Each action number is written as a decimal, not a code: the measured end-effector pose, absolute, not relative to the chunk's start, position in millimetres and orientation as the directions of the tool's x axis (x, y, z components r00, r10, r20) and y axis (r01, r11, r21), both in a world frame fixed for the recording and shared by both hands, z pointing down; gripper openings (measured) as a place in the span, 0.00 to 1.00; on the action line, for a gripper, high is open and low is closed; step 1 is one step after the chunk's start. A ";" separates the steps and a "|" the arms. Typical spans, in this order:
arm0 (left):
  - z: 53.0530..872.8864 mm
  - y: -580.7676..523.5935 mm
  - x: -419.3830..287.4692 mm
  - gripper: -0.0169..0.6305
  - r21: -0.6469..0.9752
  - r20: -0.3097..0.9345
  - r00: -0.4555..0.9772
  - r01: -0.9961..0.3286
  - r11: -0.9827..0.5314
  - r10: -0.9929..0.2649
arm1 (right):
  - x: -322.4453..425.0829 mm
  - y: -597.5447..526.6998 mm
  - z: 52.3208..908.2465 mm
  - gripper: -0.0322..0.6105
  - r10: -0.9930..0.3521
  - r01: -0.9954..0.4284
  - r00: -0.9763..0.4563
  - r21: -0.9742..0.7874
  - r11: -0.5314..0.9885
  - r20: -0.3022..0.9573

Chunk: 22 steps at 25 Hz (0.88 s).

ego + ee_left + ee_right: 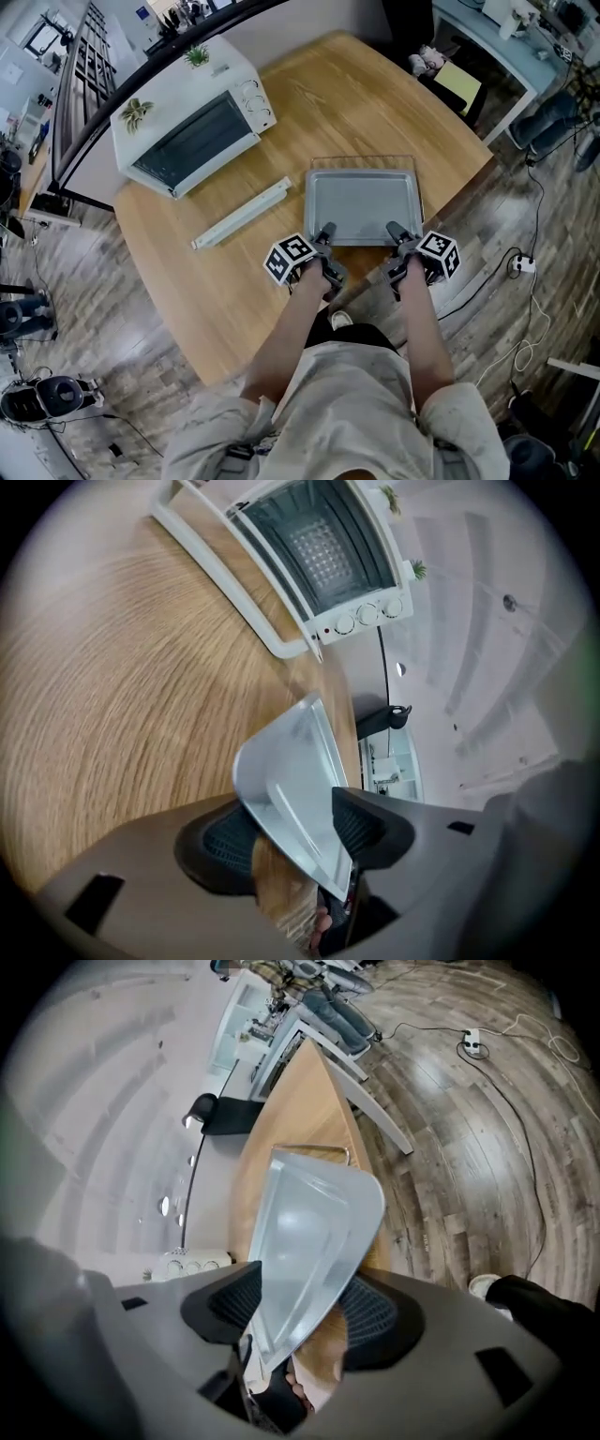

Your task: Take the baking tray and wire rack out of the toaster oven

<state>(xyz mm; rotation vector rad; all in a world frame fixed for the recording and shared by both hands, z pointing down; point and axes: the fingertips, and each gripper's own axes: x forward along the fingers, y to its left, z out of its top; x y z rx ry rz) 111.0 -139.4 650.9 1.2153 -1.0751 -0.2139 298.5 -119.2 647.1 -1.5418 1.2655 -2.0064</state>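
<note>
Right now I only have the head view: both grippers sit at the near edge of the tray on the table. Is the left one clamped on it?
Observer: No. In the left gripper view, the left gripper has its jaws apart around the rim of the baking tray. Bare wood of the table shows between one jaw and the metal.
Operator: Right side the same?
Observer: Yes. In the right gripper view, the right gripper also has the rim between its jaws. There is a visible gap of wood on the side nearer the floor, so it is not gripping the rim either.
</note>
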 end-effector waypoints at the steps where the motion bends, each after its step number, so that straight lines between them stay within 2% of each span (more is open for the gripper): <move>1: 648.8 -139.9 113.3 0.44 0.828 0.558 0.529 -0.399 0.393 -0.639 | 295.7 -119.3 646.3 0.50 -0.679 -0.270 -0.383 -0.779 -0.566 0.626; 4: 642.4 -141.2 118.0 0.61 0.814 0.580 0.534 -0.414 0.408 -0.615 | 290.2 -117.2 645.4 0.65 -0.635 -0.323 -0.383 -0.741 -0.589 0.671; 7: 642.8 -138.2 118.7 0.68 0.787 0.616 0.516 -0.447 0.426 -0.596 | 294.1 -114.2 649.1 0.73 -0.589 -0.427 -0.327 -0.671 -0.606 0.739; 13: 643.1 -127.1 118.5 0.71 0.759 0.645 0.499 -0.510 0.405 -0.579 | 300.8 -106.6 654.6 0.79 -0.554 -0.554 -0.271 -0.598 -0.579 0.787; 22: 640.7 -109.0 99.3 0.71 0.647 0.685 0.390 -0.714 0.269 -0.615 | 302.2 -92.4 653.4 0.79 -0.585 -0.637 -0.253 -0.588 -0.499 0.770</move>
